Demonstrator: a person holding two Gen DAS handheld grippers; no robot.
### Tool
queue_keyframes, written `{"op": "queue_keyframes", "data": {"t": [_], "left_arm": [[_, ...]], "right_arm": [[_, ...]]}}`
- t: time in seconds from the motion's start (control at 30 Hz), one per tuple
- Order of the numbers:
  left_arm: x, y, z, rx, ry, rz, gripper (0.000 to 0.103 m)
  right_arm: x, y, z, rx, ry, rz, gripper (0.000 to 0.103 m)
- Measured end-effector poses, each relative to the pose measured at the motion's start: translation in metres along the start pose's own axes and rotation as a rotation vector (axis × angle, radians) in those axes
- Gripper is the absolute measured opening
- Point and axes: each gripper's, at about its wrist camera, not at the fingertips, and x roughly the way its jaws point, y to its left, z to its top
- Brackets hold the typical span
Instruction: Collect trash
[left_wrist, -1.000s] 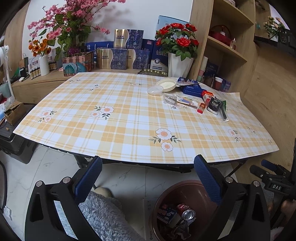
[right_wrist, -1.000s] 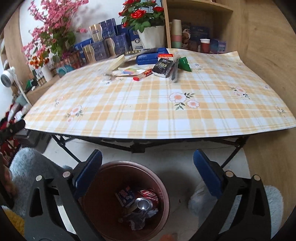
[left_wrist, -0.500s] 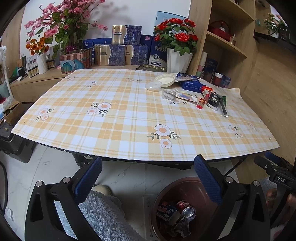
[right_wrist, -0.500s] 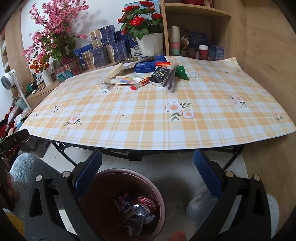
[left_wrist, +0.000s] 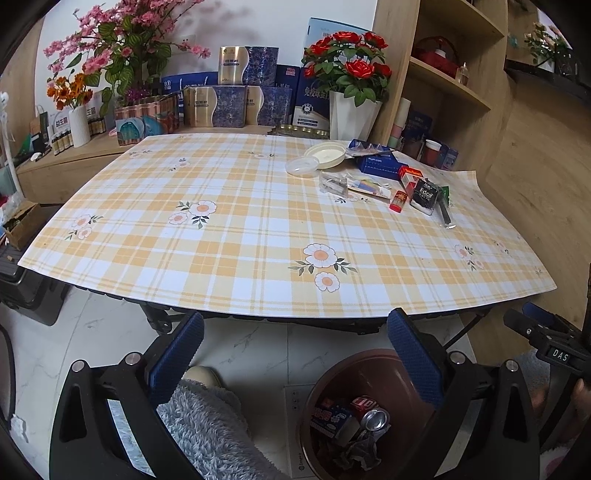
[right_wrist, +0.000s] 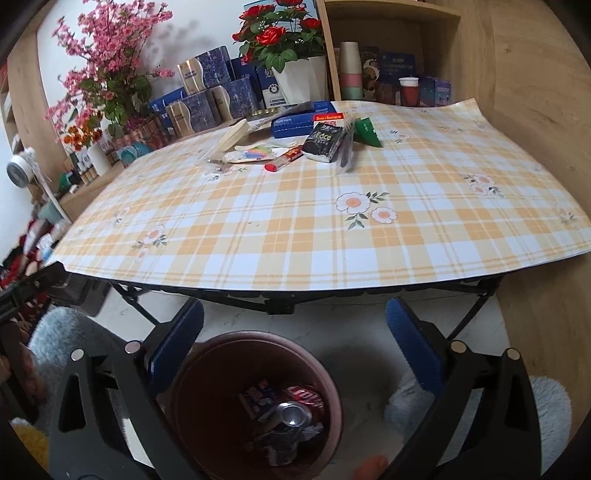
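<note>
A brown round bin (left_wrist: 373, 373) stands on the floor under the table's near edge, holding a crushed can (left_wrist: 375, 419) and wrappers; it also shows in the right wrist view (right_wrist: 207, 373). On the far right of the plaid table lie a black "Face" pack (left_wrist: 424, 195), a red tube (left_wrist: 399, 201), a blue box (left_wrist: 376, 162), a dark pen (left_wrist: 445, 214) and plastic lids (left_wrist: 325, 153). My left gripper (left_wrist: 295, 354) is open and empty, low before the table. My right gripper (right_wrist: 295, 347) is open and empty above the bin.
The plaid tablecloth (left_wrist: 240, 229) covers a folding table. Flower vases (left_wrist: 351, 110), boxes (left_wrist: 229, 107) and a wooden shelf (left_wrist: 454, 85) stand behind it. A grey fluffy slipper (left_wrist: 207, 424) is below my left gripper. A wooden wall (right_wrist: 535, 110) is on the right.
Both grippers have risen and tilted up a little, so the table sits lower in view. Both stay open and empty.
</note>
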Motion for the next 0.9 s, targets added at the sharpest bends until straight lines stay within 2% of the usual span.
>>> {"op": "queue_keyframes", "data": {"t": [0.13, 0.23, 0.37, 0.5, 0.57, 0.67, 0.8, 0.9], "left_arm": [[0.001, 0.0, 0.0, -0.006, 0.001, -0.012, 0.097], [0.004, -0.001, 0.0, -0.003, 0.01, -0.014, 0.097], [0.01, 0.001, 0.003, -0.016, 0.043, -0.01, 0.097], [0.018, 0.013, 0.014, -0.091, 0.066, -0.085, 0.097], [0.022, 0.015, 0.026, -0.112, 0.059, -0.114, 0.097], [0.033, 0.009, 0.05, -0.09, 0.034, -0.117, 0.097], [0.07, -0.003, 0.087, -0.08, 0.037, -0.17, 0.097], [0.103, -0.015, 0.109, -0.037, 0.052, -0.179, 0.094]], "right_arm": [[-0.002, 0.005, 0.0, -0.044, -0.019, -0.028, 0.097], [0.0, 0.005, 0.002, -0.043, -0.001, -0.036, 0.097], [0.003, -0.001, 0.007, -0.049, 0.018, -0.017, 0.097], [0.004, -0.005, 0.018, -0.069, 0.026, -0.015, 0.097], [0.005, -0.008, 0.026, -0.077, 0.024, -0.021, 0.097], [0.01, -0.013, 0.039, -0.083, 0.015, -0.046, 0.097], [0.023, -0.023, 0.062, -0.065, 0.007, -0.048, 0.097], [0.037, -0.031, 0.079, -0.05, 0.004, -0.056, 0.097]]}}
